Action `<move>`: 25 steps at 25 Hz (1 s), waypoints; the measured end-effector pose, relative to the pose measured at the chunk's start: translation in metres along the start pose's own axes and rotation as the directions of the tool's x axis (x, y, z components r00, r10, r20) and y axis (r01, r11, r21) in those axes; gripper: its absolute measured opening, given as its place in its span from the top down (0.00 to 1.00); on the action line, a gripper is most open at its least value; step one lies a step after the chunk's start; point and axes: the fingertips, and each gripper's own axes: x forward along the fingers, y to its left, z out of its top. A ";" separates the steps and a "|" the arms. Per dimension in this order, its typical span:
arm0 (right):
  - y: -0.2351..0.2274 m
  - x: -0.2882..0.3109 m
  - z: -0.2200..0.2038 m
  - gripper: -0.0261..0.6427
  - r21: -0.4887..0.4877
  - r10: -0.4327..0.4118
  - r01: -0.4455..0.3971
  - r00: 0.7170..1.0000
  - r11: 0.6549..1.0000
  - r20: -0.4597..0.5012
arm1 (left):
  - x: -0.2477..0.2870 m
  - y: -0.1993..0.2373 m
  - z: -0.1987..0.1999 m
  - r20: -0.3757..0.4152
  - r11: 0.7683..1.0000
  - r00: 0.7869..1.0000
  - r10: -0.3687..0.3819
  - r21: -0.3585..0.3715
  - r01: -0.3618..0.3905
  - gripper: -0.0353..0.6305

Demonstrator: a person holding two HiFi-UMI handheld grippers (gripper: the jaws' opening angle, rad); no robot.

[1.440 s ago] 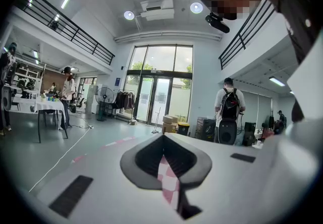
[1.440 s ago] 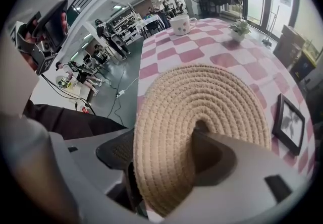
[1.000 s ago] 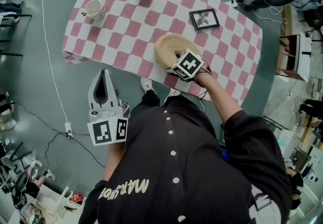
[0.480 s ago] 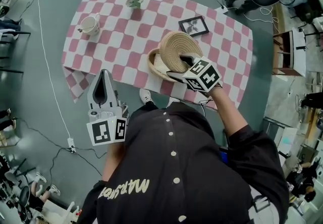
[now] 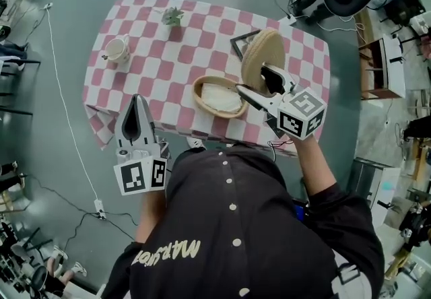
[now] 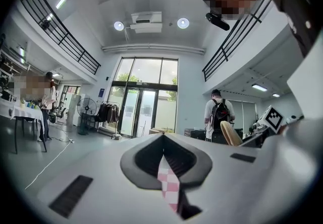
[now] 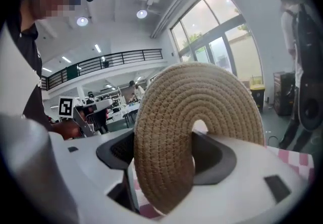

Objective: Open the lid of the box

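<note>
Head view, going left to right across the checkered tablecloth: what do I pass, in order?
Cup → small plant → open basket → lid, lifted off and standing on edge.

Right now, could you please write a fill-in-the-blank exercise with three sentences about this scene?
1. The right gripper is shut on the woven ____.
2. The box on the checked cloth stands ____, with something white inside.
3. The left gripper holds nothing; its jaws are ____.
Missing words: lid; open; shut.
</note>
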 end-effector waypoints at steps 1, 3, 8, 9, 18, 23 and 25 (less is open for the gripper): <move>-0.004 -0.007 0.008 0.47 0.004 -0.026 0.026 0.999 1.000 0.028 | 0.002 0.000 0.004 0.004 1.000 1.000 -0.003 -0.003 0.003 0.93; -0.013 -0.020 0.024 0.47 0.022 -0.075 0.073 0.994 0.997 0.084 | 0.006 -0.001 0.015 0.023 1.000 1.000 -0.011 -0.003 0.011 0.93; -0.033 -0.058 0.057 0.47 0.028 -0.201 0.200 0.952 0.979 0.233 | 0.018 0.000 0.024 0.046 0.999 0.999 -0.017 0.032 0.016 0.93; -0.036 -0.066 0.062 0.47 0.023 -0.222 0.224 0.940 0.974 0.258 | 0.019 0.001 0.025 0.047 0.999 0.999 -0.014 0.033 0.013 0.93; -0.056 -0.133 0.090 0.47 0.002 -0.378 0.420 0.816 0.908 0.437 | 0.028 0.016 0.037 0.069 0.998 0.998 0.012 0.053 -0.016 0.93; -0.067 -0.159 0.091 0.47 0.007 -0.437 0.498 0.755 0.867 0.488 | 0.031 0.021 0.044 0.082 0.998 0.996 0.027 0.058 -0.031 0.93; -0.072 -0.164 0.088 0.47 0.007 -0.447 0.511 0.744 0.859 0.496 | 0.031 0.022 0.046 0.084 0.997 0.996 0.031 0.061 -0.036 0.93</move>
